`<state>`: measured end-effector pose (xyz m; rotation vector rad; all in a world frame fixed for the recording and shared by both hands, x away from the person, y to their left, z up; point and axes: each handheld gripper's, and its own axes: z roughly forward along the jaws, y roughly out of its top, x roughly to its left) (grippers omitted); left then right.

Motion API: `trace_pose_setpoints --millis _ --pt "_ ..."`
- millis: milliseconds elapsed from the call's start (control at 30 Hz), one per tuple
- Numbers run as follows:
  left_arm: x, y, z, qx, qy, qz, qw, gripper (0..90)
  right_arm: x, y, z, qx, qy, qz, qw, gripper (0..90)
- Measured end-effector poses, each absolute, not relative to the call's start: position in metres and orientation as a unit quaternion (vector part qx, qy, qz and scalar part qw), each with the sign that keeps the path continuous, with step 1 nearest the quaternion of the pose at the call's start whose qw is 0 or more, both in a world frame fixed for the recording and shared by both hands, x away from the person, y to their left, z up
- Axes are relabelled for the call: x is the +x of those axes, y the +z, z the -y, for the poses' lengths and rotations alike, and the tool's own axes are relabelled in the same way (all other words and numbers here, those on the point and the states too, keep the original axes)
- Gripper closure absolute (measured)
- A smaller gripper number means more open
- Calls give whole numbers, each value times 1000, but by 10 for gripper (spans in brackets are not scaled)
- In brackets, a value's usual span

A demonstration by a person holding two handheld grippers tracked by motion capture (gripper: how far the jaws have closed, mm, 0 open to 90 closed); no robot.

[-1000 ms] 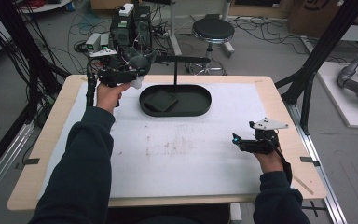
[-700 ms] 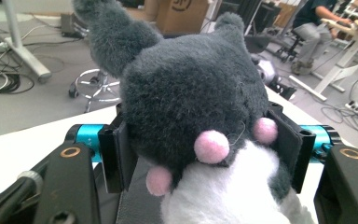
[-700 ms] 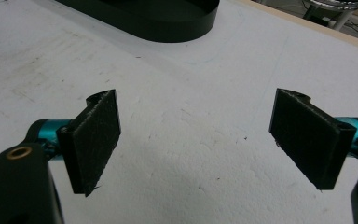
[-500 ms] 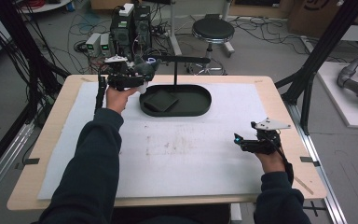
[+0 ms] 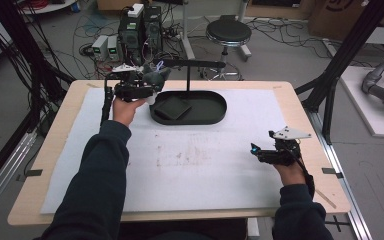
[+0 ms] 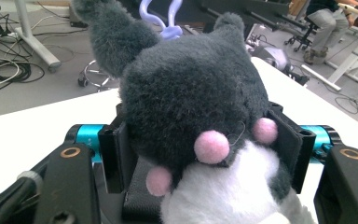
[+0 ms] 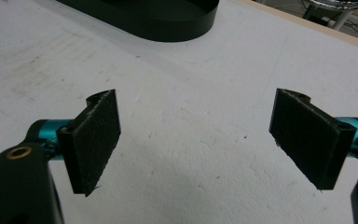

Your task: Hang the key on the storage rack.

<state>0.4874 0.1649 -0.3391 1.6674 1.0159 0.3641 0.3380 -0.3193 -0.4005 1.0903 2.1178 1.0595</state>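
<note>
A dark grey and white plush toy (image 6: 191, 112) with pink cheeks and a lilac loop on top sits between the jaws of my left gripper (image 6: 205, 158), which is shut on it. In the high view my left gripper (image 5: 147, 85) holds the plush toy (image 5: 155, 78) just above the left end of the black oval tray (image 5: 215, 112). A black stand (image 5: 188, 75) with a horizontal bar rises from the tray. My right gripper (image 7: 196, 140) is open above the bare white mat; in the high view the right gripper (image 5: 260, 152) is near the table's right edge.
A dark flat square piece (image 5: 171, 107) lies in the tray. The white mat (image 5: 190, 165) covers the wooden table (image 5: 300, 95). Behind the table stand a stool (image 5: 228, 35), computer boxes (image 5: 140, 22) and cables. Black frame posts (image 5: 345, 60) flank the table.
My left hand with the plush toy has moved right and down, toward the left end of the tray. The right gripper has stayed put.
</note>
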Motion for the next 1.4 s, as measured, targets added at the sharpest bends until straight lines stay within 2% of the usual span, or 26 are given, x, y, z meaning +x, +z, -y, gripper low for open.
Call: trace_pose_setpoints --millis 500,1033,1400 --pt "483 -338 -156 717 160 -406 544 353 338 -401 319 405 391 -783 264 165" --pt "490 -317 -172 666 131 -411 609 355 339 -400 319 403 391 -784 265 165" --pt "494 -319 -176 649 146 -428 612 356 339 -401 321 404 392 -783 264 165"
